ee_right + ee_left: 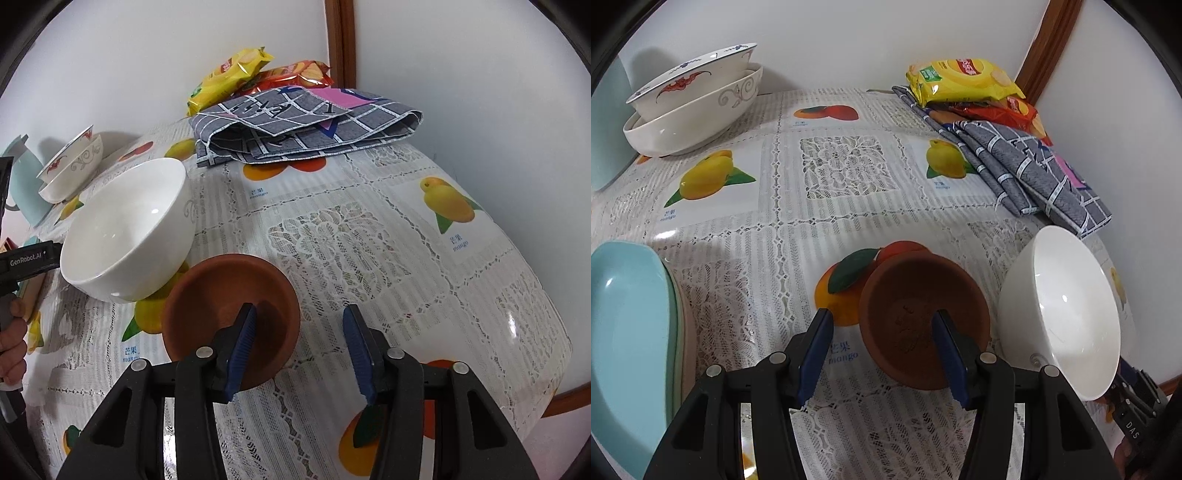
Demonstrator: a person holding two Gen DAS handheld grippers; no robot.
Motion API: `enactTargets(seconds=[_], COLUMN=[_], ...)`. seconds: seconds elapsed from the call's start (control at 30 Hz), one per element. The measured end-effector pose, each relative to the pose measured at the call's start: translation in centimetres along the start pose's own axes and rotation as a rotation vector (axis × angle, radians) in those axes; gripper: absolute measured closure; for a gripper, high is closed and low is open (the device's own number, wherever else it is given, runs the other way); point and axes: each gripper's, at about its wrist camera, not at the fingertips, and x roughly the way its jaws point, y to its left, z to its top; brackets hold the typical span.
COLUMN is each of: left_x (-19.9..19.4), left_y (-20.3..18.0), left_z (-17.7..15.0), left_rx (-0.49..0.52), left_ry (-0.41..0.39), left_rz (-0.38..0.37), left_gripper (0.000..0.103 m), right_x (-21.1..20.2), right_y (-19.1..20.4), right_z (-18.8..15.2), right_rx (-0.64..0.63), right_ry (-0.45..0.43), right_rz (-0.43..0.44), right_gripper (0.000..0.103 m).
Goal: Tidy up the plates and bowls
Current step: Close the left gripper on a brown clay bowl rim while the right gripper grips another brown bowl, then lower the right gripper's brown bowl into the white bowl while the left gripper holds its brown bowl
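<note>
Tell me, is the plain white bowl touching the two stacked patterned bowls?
Apart. Left wrist view shows open tablecloth between the white bowl and stacked bowls.

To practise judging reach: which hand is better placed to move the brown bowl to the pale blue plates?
Left. The left gripper, open, straddles the rim of the brown bowl, and the pale blue plates lie right beside it. The right gripper straddles that rim too, but farther from them.

Left wrist view: brown bowl [923,325] around the right finger [947,350]; white bowl [1060,321] right of it; stacked bowls [694,107] far ahead-left.
</note>
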Motion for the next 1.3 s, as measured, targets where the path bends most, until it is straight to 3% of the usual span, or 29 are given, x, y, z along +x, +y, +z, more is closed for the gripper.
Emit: enactTargets(seconds=[0.07,0.17,0.2,0.3,0.5,0.77,1.3], left_x=[0.1,0.2,0.3,0.1,-0.4,-1.4,-2.6], left_y=[-0.2,-0.8,-1.1,-1.2,0.0,0.4,1.8], left_z=[-0.1,-0.2,-0.3,-0.4,-0.2,-0.3,-0.2], left_rx=[0.005,0.048,0.067,0.074,0.025,-0.003,-0.052], left_ry=[-0.011,-0.023,-0.027,-0.044,-0.049,-0.060,-0.068], left_rz=[-0.003,0.016,0.024,0.033,-0.023,-0.071,-0.078], left_gripper=[0.052,0.067,0.075,0.079,0.092,0.093,0.093], right_x=[0.1,0.1,0.1,0.1,-0.4,-1.5,-5.3], right_y=[0.1,0.4,0.7,0.7,0.1,0.1,0.7], right_z=[0.1,0.1,0.1,0.1,0.1,0.3,2.0], right_rx=[0.001,-0.003,-0.006,-0.005,0.042,0.062,0.058], right_ry=[-0.006,-0.012,-0.017,-0.023,-0.027,-0.036,-0.099], right_rz=[0.007,0.031,0.023,0.017,0.054,0.064,0.038], right_gripper=[0.069,0.083,0.084,0.085,0.091,0.094,0.093])
